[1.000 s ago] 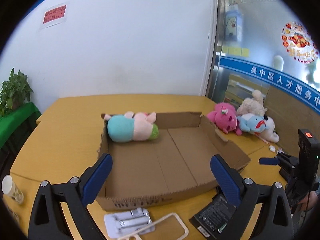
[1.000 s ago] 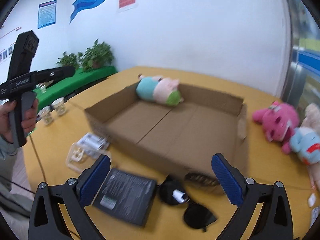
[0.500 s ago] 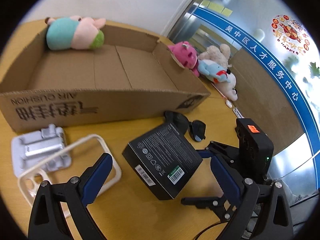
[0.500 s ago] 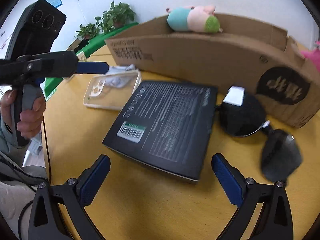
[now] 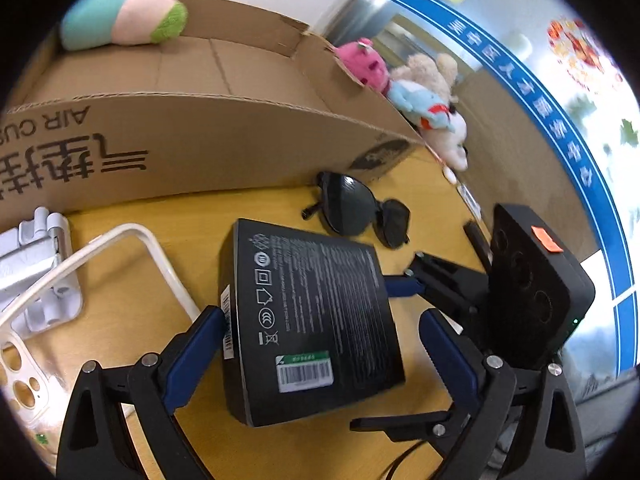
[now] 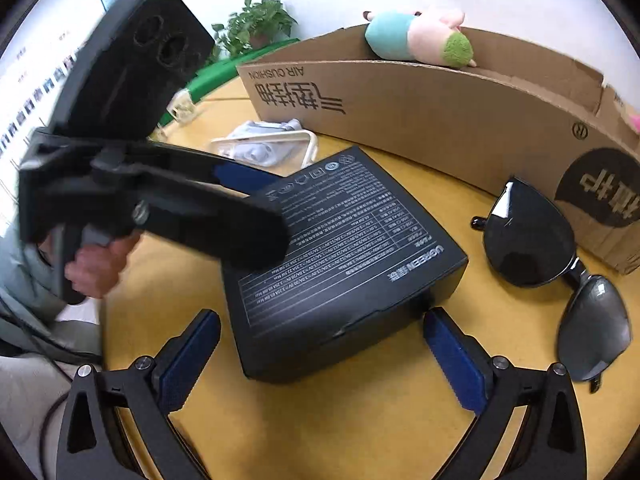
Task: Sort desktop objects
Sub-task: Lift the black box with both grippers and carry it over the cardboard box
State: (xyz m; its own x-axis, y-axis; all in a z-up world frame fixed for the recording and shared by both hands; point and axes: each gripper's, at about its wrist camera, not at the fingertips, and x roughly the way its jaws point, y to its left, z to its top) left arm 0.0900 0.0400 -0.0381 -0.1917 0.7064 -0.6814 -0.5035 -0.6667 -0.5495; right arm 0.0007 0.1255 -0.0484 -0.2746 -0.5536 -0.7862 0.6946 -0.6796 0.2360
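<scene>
**Both grippers close in on the black box**

The black box [image 5: 316, 320] lies flat on the yellow desk [image 5: 192, 216], just in front of the cardboard box [image 5: 224, 136], and both tools are on it at once. The left gripper [image 5: 320, 356] has its jaws spread wide around the box, its left pad [image 5: 196, 356] touching the box's side, the other one clear. The right gripper [image 6: 320, 356] comes in from the neighbouring side, jaws spread too, straddling the near corner without touching. A hand [image 6: 100, 264] grips the left tool's handle. Sunglasses [image 6: 556, 264] lie folded open just beside the black box, against the cardboard wall. On the other side sit a clear phone case [image 5: 92, 284] and a white stand [image 5: 36, 268]. A plush pig [image 5: 124, 12] lies inside the cardboard box at its far wall; more plush toys [image 5: 416, 96] crowd the desk beyond it.
</scene>
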